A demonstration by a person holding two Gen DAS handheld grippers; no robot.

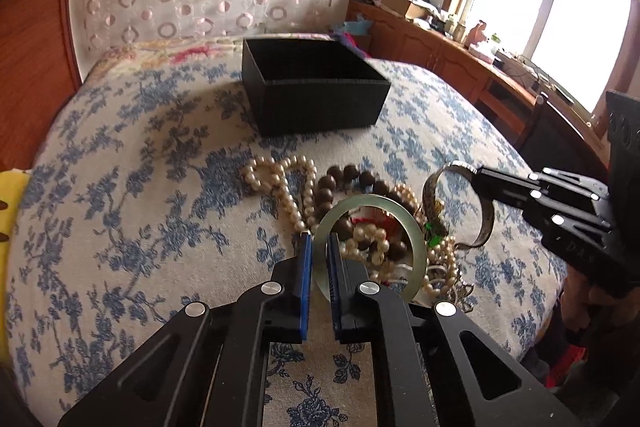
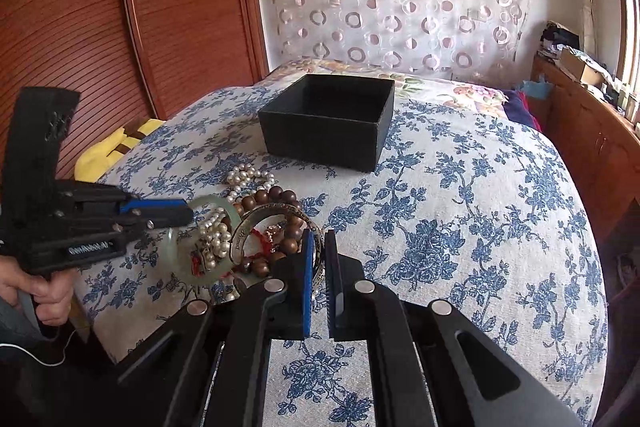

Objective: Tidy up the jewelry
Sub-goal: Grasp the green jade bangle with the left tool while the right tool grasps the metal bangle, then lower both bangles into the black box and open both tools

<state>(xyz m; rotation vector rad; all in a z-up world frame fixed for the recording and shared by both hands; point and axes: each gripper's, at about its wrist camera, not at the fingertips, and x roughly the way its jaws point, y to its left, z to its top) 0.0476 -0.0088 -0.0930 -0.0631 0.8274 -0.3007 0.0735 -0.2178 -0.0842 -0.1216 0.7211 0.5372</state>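
My left gripper [image 1: 319,243] is shut on the rim of a pale green jade bangle [image 1: 368,201], held upright over the jewelry pile. From the right wrist view the left gripper [image 2: 190,215] clamps that bangle [image 2: 208,201] at its top edge. My right gripper [image 2: 319,239] is shut on an engraved metal cuff bracelet [image 2: 240,239]. It enters the left wrist view from the right, where the right gripper [image 1: 478,171] pinches the cuff [image 1: 488,223]. Under both lie a pearl necklace [image 1: 280,171] and brown wooden beads [image 1: 348,175]. An open black box [image 1: 320,103] [image 2: 320,135] stands beyond the pile.
All of this rests on a bed with a blue floral cover [image 2: 460,227]. A yellow cushion [image 2: 104,155] lies at the bed's left edge, beside a wooden wardrobe [image 2: 120,27]. A cluttered wooden cabinet [image 1: 460,55] runs under the window on the right. A person's hand [image 2: 36,287] grips the left handle.
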